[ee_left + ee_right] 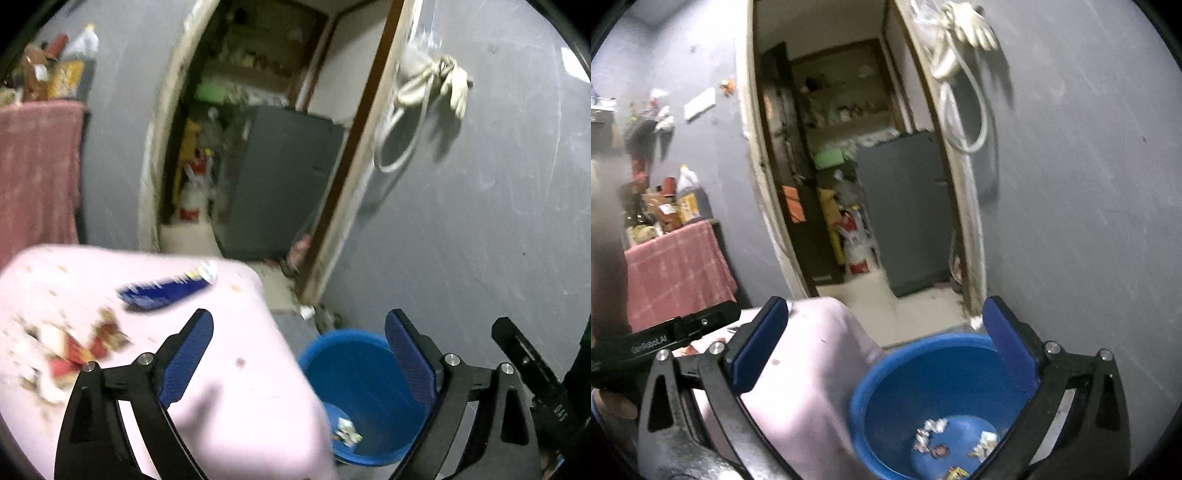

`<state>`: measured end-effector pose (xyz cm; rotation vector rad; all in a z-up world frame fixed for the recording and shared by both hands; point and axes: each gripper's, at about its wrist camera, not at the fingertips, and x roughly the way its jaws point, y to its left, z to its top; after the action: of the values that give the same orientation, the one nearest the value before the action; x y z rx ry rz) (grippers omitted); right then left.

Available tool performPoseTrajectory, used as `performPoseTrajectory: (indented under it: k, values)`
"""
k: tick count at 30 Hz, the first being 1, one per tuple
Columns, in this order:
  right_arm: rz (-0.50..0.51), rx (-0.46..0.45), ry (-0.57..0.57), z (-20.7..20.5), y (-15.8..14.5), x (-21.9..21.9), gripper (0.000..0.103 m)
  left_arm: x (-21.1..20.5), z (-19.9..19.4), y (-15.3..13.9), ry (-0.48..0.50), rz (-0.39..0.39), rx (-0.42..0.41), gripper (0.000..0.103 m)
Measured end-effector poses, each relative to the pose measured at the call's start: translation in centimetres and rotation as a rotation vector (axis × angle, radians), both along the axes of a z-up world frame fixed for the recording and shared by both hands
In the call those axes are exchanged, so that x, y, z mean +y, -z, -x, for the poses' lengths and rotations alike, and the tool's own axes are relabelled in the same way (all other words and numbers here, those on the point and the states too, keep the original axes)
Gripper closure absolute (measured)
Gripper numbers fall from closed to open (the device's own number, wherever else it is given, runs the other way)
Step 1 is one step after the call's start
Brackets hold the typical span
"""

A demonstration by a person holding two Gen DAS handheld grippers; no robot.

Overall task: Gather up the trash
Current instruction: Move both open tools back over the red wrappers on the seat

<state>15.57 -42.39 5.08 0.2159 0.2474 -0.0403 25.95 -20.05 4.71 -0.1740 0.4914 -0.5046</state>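
A blue bucket [365,391] stands on the floor beside a table under a pale pink cloth [236,406]; in the right wrist view the bucket [897,373] holds several crumpled wrappers [932,428]. On the cloth lie a blue wrapper [166,291] and red and brown scraps [74,354]. My left gripper [299,332] hangs open and empty above the table's corner and the bucket. My right gripper [886,325] is open and empty above the bucket. The other gripper's black body [665,339] shows at the left in the right wrist view.
A doorway [849,184] ahead opens onto a storeroom with a grey cabinet [908,210] and bottles. A side table under a red cloth [676,269] carries bottles and packets. White gloves and a hose [960,48] hang on the grey wall at the right.
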Motion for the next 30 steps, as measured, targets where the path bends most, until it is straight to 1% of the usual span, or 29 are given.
performPoseTrajectory:
  k: [1,2,4,10,12,21,26,30]
  values:
    - [0.005,-0.019,-0.012,0.1,-0.4,0.8,0.000,0.8,0.4,-0.4,-0.016,-0.006,-0.024,0.005]
    - [0.011,-0.038,-0.025,0.1,-0.7,1.6,0.000,1.4,0.7,-0.6,-0.030,-0.009,-0.044,0.004]
    - [0.021,-0.065,-0.042,0.0,-1.2,2.8,0.000,3.2,1.7,-1.3,-0.060,-0.013,-0.101,0.003]
    - [0.059,-0.133,-0.107,0.1,-2.8,7.4,0.000,7.2,4.2,-2.4,-0.128,-0.048,-0.200,0.002]
    - [0.076,-0.143,-0.124,0.1,-3.1,9.2,0.000,8.8,4.9,-2.7,-0.160,-0.053,-0.226,0.002]
    - [0.134,-0.166,-0.199,-0.2,-3.7,15.6,0.000,15.9,6.7,-2.9,-0.287,-0.059,-0.281,0.002]
    - [0.157,-0.171,-0.233,-0.8,-3.5,18.3,0.000,19.3,7.0,-2.2,-0.350,-0.070,-0.286,0.002]
    - [0.169,-0.141,-0.263,-2.0,-2.6,20.1,0.000,21.3,6.8,-1.1,-0.367,-0.074,-0.266,0.002]
